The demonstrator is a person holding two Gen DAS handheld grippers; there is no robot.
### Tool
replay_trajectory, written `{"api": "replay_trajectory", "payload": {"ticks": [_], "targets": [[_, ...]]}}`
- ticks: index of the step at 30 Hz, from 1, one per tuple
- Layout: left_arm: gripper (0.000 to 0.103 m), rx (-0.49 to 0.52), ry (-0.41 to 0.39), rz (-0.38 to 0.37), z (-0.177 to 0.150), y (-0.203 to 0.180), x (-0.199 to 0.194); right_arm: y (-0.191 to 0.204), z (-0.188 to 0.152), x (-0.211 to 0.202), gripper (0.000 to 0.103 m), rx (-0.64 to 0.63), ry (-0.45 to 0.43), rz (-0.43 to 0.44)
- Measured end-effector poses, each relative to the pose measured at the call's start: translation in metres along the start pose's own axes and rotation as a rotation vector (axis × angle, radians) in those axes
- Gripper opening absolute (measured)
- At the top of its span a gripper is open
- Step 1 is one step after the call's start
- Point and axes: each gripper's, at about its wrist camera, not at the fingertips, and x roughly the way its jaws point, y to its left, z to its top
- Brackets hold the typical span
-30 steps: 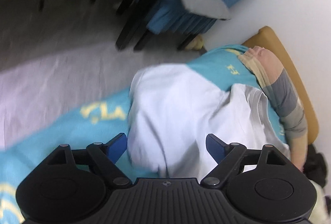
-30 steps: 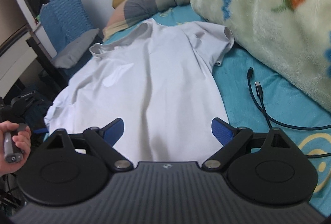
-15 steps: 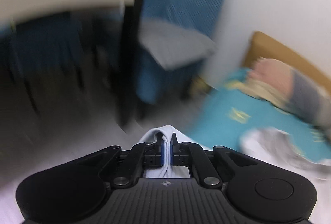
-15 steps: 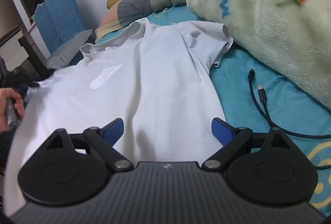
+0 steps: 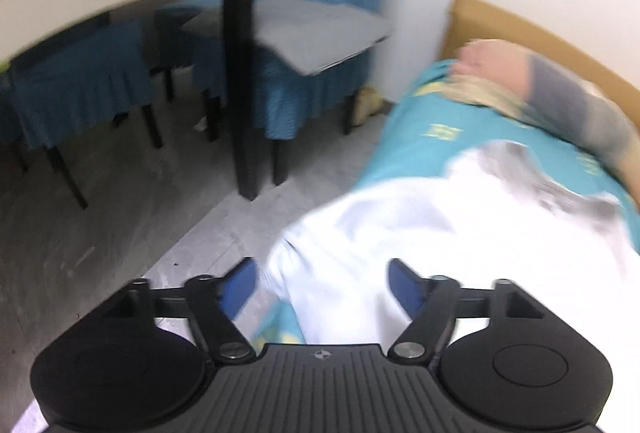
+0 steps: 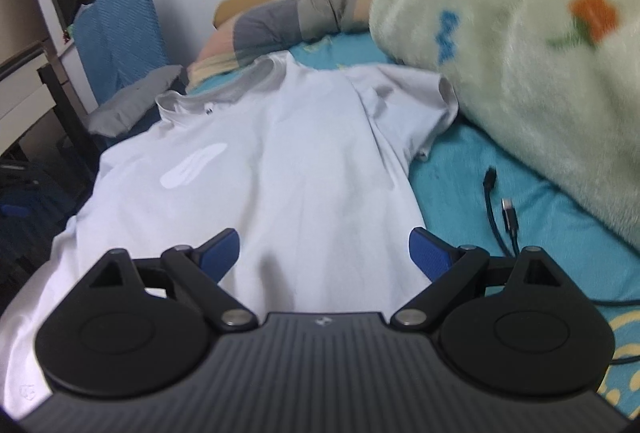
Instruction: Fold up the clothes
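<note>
A white T-shirt [image 6: 288, 169] lies spread face up on the teal bed sheet [image 6: 472, 169], collar toward the headboard. My right gripper [image 6: 324, 253] is open and empty, just above the shirt's lower hem. In the left wrist view the shirt [image 5: 420, 233] is a bright, blurred mass at the bed's left edge. My left gripper [image 5: 322, 283] is open, with the shirt's side edge lying between its blue pads, not clamped.
A fluffy green blanket [image 6: 532, 45] fills the bed's right side. Black USB cables [image 6: 504, 209] lie on the sheet beside the shirt. A striped pillow [image 6: 280, 25] sits at the headboard. Blue-covered chairs [image 5: 304, 45] and a dark post [image 5: 240, 93] stand on the floor left of the bed.
My left gripper was shut on a fold of the shirt half a second ago and has opened, letting it go. The shirt's left side now lies more spread out. The right gripper stays open.
</note>
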Motion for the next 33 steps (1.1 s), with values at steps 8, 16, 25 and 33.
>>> {"api": "replay_trajectory", "payload": {"ticks": [8,16,25,33], "targets": [[0.103,0.047,-0.117,-0.189,-0.064,-0.076,-0.143,0.002,0.005,-0.059,0.093,-0.071,-0.128,0.023],[0.103,0.146,-0.161,-0.280,-0.104,-0.145,-0.208,-0.011,0.015,-0.112,0.093,0.050,-0.161,0.069],[0.103,0.126,-0.151,-0.305,-0.138,-0.137,-0.232,-0.042,0.003,-0.092,0.093,0.340,-0.062,0.127],[0.103,0.055,-0.153,-0.322,-0.125,-0.128,-0.200,-0.082,0.037,-0.002,0.093,0.407,-0.057,0.034]]}}
